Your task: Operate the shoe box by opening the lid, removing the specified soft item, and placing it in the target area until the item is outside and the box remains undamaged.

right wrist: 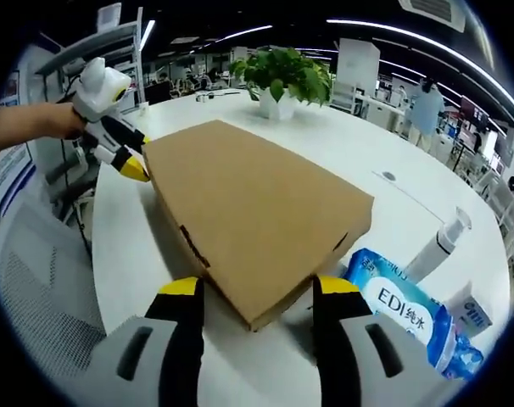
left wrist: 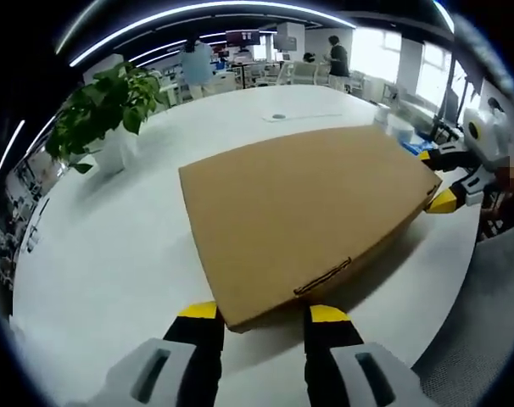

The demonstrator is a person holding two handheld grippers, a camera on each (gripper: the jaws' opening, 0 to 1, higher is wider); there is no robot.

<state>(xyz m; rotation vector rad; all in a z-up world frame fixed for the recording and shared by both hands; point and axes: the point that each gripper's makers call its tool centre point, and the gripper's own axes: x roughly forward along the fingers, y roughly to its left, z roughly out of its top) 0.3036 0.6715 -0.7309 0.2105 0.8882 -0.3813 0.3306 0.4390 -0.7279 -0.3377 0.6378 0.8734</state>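
Shoe box (left wrist: 304, 216), brown cardboard, lid down, flat on the white table (left wrist: 113, 254); contents hidden. Left gripper (left wrist: 264, 315) at one corner of the box, jaws spread wide to either side of it, gripping nothing. Right gripper (right wrist: 254, 288) likewise astride the opposite corner, jaws apart. Potted plant (right wrist: 282, 80) beyond the box. Blue wipes pack (right wrist: 410, 318) and white pump bottle (right wrist: 439, 246) just beside the box, pack partly cut off at the edge.
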